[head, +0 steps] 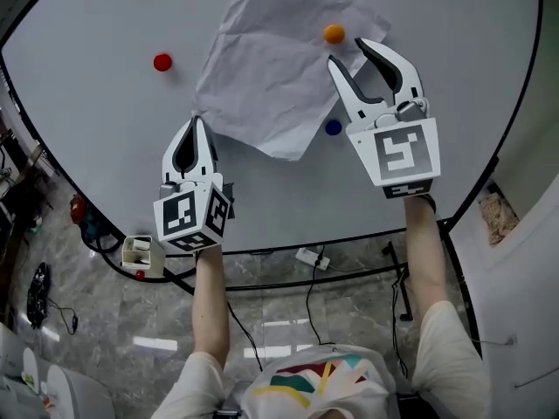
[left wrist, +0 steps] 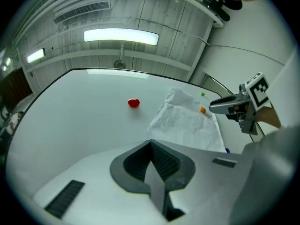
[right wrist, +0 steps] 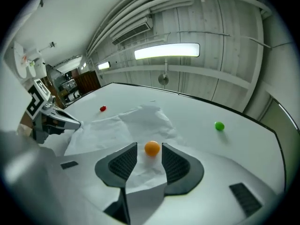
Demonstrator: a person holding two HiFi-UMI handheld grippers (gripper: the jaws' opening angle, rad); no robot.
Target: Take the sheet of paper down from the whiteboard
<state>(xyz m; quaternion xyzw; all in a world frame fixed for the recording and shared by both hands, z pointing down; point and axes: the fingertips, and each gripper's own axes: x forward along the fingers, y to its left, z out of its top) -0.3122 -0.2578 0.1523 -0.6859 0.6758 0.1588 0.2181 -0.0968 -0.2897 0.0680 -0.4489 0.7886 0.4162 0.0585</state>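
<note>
Right gripper view: one sheet [right wrist: 117, 125], three magnets [right wrist: 152, 148]

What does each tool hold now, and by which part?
The left tool pinches the sheet of paper at its lower-left corner. The right tool holds nothing; its jaws stand open near the orange magnet.

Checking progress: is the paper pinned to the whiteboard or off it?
Pinned: the orange magnet sits on the paper, between the jaws of the open right gripper.
</note>
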